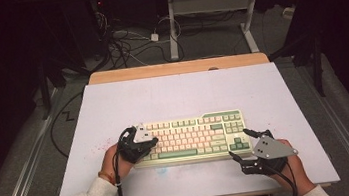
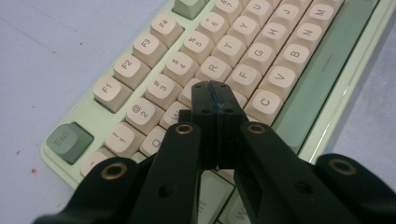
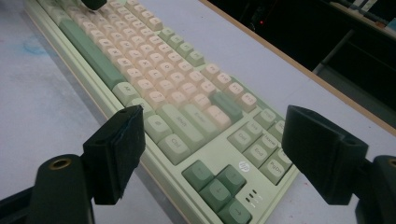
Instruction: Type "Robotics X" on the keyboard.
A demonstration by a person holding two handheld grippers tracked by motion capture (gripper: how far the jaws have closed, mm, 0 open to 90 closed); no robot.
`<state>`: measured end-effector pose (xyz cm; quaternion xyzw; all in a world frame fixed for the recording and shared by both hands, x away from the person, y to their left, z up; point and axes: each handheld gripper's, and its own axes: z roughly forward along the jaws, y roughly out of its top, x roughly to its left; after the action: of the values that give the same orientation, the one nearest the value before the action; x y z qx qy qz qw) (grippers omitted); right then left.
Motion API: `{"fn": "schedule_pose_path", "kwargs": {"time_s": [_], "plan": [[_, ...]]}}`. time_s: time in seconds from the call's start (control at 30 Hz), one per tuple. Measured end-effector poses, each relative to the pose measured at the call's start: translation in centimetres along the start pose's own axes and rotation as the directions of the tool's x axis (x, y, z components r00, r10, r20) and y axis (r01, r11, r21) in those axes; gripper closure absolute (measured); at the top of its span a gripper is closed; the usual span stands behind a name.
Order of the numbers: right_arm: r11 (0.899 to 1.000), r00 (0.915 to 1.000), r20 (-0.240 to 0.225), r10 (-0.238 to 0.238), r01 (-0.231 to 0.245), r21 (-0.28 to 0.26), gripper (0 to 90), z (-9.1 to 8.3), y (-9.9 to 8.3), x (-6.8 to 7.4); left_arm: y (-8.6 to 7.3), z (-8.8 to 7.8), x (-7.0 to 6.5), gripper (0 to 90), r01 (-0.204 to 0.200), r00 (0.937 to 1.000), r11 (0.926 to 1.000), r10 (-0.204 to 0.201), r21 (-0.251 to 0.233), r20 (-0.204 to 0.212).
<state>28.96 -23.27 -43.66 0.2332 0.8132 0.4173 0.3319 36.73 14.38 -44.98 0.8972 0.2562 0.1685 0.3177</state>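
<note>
Lying crosswise, keyboard [image 1: 195, 137], spacebar toward person

Bare table [image 1: 172, 95] beyond keyboard [image 1: 192, 137]

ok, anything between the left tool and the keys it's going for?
Nothing visible. The left tool, jaws shut, is tipped down right over the keyboard, near the D and F keys, with no object between. Whether it touches a key cannot be told.
</note>
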Motion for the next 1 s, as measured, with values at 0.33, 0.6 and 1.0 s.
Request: {"fn": "schedule_pose_path", "kwargs": {"time_s": [0.33, 0.6, 1.0], "plan": [[1.000, 1.0000, 0.002, -0.001, 0.001, 0.002, 22.2, 0.0, 0.0, 0.0, 0.0, 0.3, 0.2, 87.3, 0.004, 1.0000, 1.0000, -0.004, 0.007, -0.002], [1.000, 1.0000, 0.000, -0.007, 0.007, 0.006, 22.3, 0.1, -0.1, 0.0, -0.3, 0.5, 0.2, 87.6, 0.010, 0.9999, 0.9999, -0.010, 0.007, 0.008], [1.000, 1.0000, 0.001, -0.008, 0.008, 0.004, 22.3, 0.0, 0.0, 0.0, 0.1, -0.6, -0.1, 85.5, -0.014, 0.9997, 0.9992, 0.013, -0.037, -0.023]]}}
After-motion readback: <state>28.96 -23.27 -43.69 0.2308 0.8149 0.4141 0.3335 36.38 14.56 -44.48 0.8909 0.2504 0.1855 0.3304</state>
